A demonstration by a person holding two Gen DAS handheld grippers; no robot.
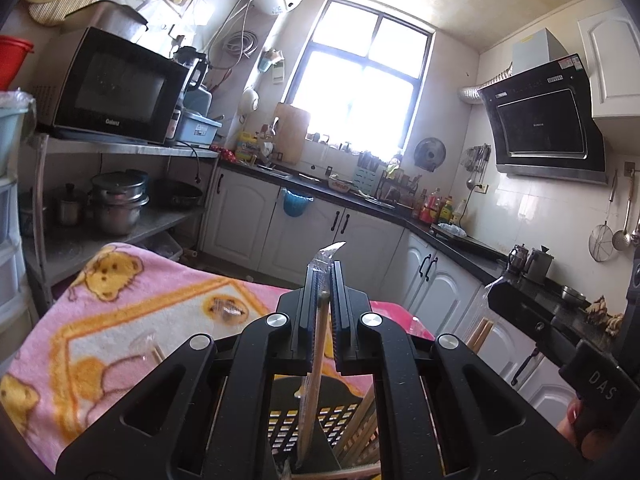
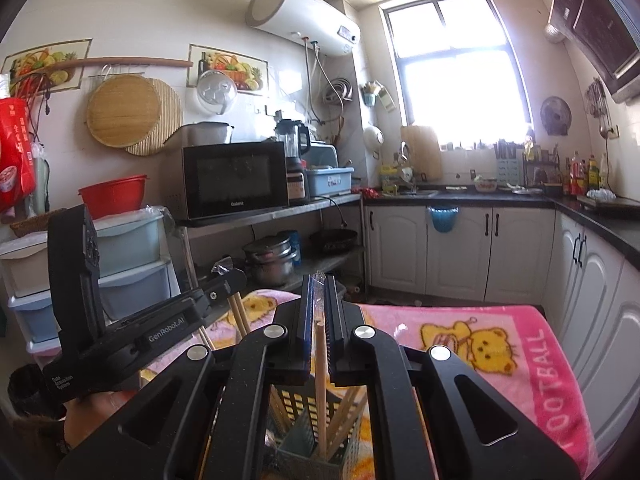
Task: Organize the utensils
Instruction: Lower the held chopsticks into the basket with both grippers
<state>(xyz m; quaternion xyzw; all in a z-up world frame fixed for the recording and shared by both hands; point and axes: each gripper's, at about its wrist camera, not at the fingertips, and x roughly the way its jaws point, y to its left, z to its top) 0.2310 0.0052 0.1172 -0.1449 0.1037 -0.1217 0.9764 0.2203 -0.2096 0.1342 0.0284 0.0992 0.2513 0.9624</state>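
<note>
My left gripper (image 1: 325, 280) is shut on a wrapped pair of wooden chopsticks (image 1: 316, 360) that hangs down into a dark perforated utensil holder (image 1: 288, 424). My right gripper (image 2: 319, 296) is shut on another wrapped pair of chopsticks (image 2: 320, 380), whose lower end stands in the same holder (image 2: 296, 404) among several other chopsticks. The right gripper also shows in the left wrist view (image 1: 492, 284) at right, and the left gripper shows in the right wrist view (image 2: 232, 276) at left. Both grippers are above the holder, close together.
The holder stands on a pink teddy-bear blanket (image 1: 120, 312) that covers the table (image 2: 500, 344). More wrapped chopsticks (image 1: 154, 350) lie on the blanket. A metal shelf with microwave and pots (image 2: 236, 184) is behind, and white cabinets with a dark counter (image 2: 480, 200) lie beyond.
</note>
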